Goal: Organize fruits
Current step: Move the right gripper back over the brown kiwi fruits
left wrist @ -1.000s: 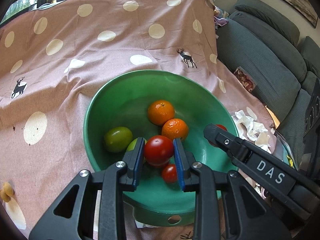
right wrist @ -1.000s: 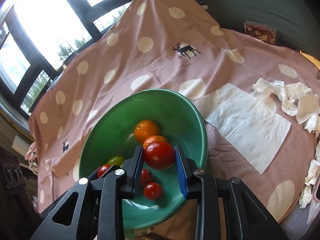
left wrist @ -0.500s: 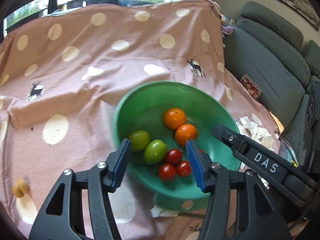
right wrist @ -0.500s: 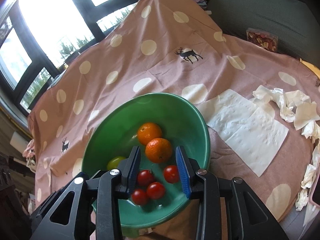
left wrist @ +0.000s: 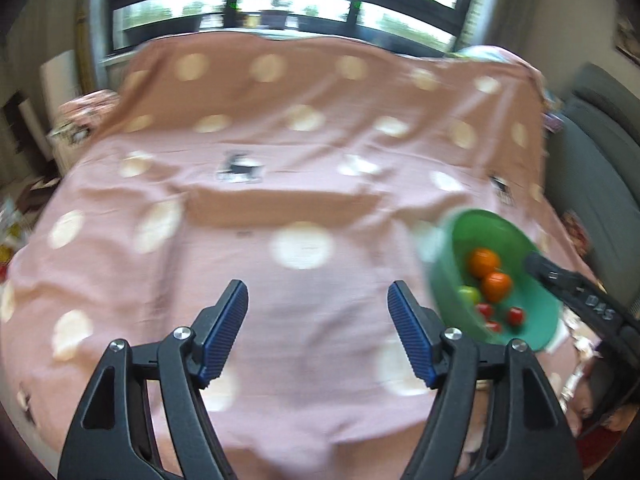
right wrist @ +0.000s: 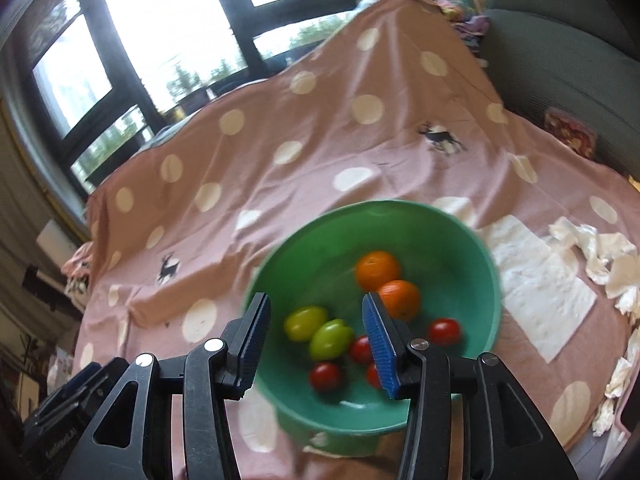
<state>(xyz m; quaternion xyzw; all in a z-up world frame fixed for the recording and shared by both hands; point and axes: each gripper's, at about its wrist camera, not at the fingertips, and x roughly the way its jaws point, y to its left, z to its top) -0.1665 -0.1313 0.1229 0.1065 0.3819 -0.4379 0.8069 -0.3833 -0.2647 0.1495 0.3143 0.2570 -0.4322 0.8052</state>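
A green bowl [right wrist: 400, 224] stands on the pink dotted cloth and holds two oranges [right wrist: 377, 270], two green fruits [right wrist: 305, 322] and several red tomatoes [right wrist: 443, 330]. My right gripper [right wrist: 316, 300] hovers over the bowl's near side. Its jaws are opening with nothing pressed between them, and one tomato is partly hidden behind its right finger. My left gripper [left wrist: 317, 286] is over bare cloth to the left of the bowl [left wrist: 480, 232]. Its jaws are opening wide and hold nothing. One finger [left wrist: 552, 274] of my right gripper reaches over the bowl there.
A flat white paper towel [right wrist: 540, 284] and crumpled tissues [right wrist: 612, 260] lie right of the bowl. A grey sofa [right wrist: 560, 60] borders the cloth on the right. Windows run along the far side. The left wrist view is blurred.
Both grippers let go of their red tomatoes, which now lie in the bowl, and opened. The left gripper swung away leftward, so the bowl sits at its view's right edge. The right gripper drew back slightly.
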